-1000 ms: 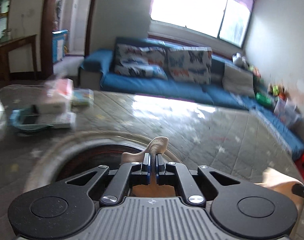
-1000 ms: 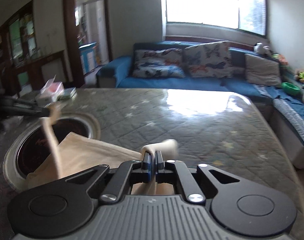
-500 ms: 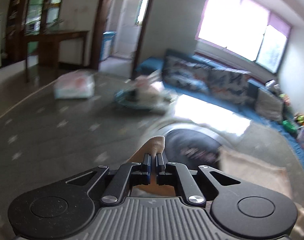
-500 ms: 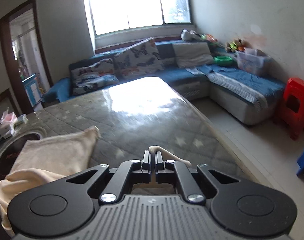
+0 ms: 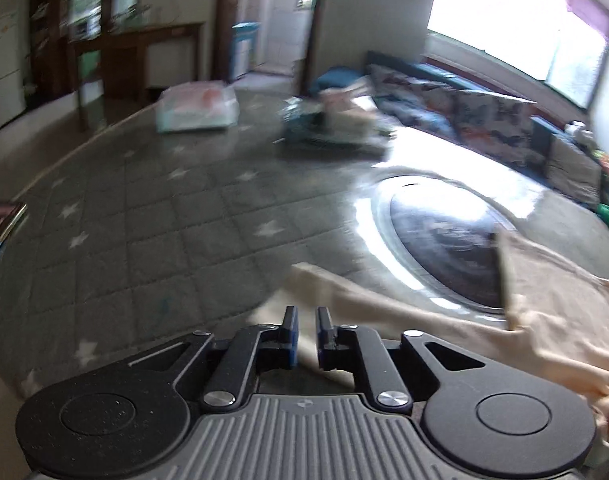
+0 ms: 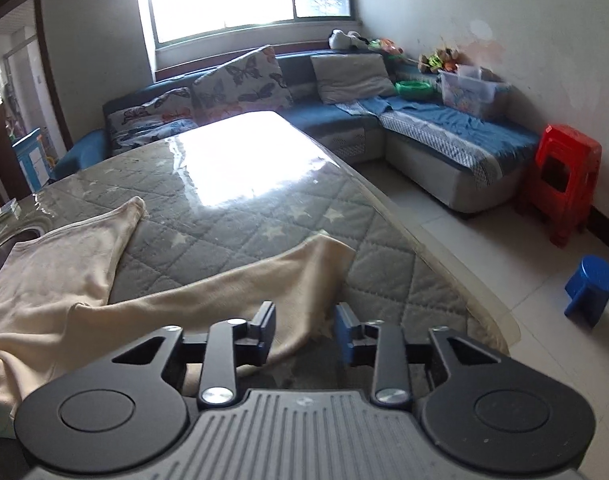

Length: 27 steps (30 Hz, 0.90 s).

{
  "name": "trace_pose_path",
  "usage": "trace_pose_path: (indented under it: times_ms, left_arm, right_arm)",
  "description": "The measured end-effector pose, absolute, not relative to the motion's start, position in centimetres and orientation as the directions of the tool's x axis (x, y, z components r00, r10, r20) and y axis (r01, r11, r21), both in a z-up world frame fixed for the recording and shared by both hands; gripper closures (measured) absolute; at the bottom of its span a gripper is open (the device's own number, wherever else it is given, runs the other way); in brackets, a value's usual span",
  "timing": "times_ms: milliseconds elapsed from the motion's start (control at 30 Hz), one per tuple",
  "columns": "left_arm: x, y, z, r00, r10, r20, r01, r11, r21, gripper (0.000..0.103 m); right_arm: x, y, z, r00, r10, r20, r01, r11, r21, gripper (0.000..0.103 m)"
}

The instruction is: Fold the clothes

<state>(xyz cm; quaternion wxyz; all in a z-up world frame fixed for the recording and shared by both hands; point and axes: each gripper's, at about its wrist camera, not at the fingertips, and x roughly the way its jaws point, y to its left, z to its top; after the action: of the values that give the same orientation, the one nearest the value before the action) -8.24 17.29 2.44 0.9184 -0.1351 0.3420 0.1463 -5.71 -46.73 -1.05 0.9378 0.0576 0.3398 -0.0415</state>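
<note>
While both of your grippers stand parted and grip nothing, the beige garment point(image 6: 64, 280) lies loose on the table point(image 6: 232, 216), spread across its near part.

Left gripper point(image 5: 304, 326): jaws a narrow gap apart, empty, poised just over one cloth edge; the view is motion-blurred. Right gripper point(image 6: 304, 320): jaws wide, empty, with a long flap of the garment running under and just ahead of the left finger.

Lay of the cloth: one broad panel reaches back toward the round inset point(image 5: 444, 248) in the table and partly covers its near rim. A second strip angles out toward the table's right edge. Between the two, bare quilted cover shows. Near your side the fabric bunches in soft ridges.

Judgement on progress: the garment is not a finished fold. No squared stack, no aligned edges. It reads as laid out, or part-way through a fold with one flap set down; the pictures do not settle which.

Left to do: smooth the bunching, bring the edges together, and reduce it to a compact shape.

Clutter sits at the far end, well apart.
</note>
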Motion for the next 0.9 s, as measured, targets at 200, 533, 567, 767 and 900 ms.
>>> trace_pose_path:
  times_ms: [200,533,567,767,900]
  left_arm:
    - [-7.4,9.3,2.9,0.781,-0.042,-0.624,-0.050,0.990,-0.129,0.078]
    - [-5.9,-3.3,0.7,0.703,-0.317,-0.637,0.421,0.907,0.013,0.077]
    - [-5.8,-4.0,0.5,0.697,-0.324,-0.639,0.440,0.897,0.025,0.077]
    - [-5.7,-5.5,-0.3,0.677,-0.361,-0.642,0.524,0.848,0.076,0.071]
    - [-5.8,-5.7,-0.9,0.677,-0.346,-0.650,0.537,0.836,0.114,0.071]
  right_arm:
    - [-3.1,-45.9,-1.9,0.744,-0.072,-0.664,0.133,0.990,0.042,0.064]
    - [-4.8,-41.4,1.2,0.724,0.208,-0.657,-0.210,0.975,0.076,0.065]
    - [-4.9,-40.9,1.4,0.714,0.238,-0.658,-0.244,0.966,0.085,0.065]
    - [-6.0,-33.9,2.2,0.599,0.426,-0.678,-0.527,0.847,0.066,0.065]
    - [-6.5,-30.6,2.1,0.547,0.475,-0.689,-0.621,0.783,0.047,0.067]
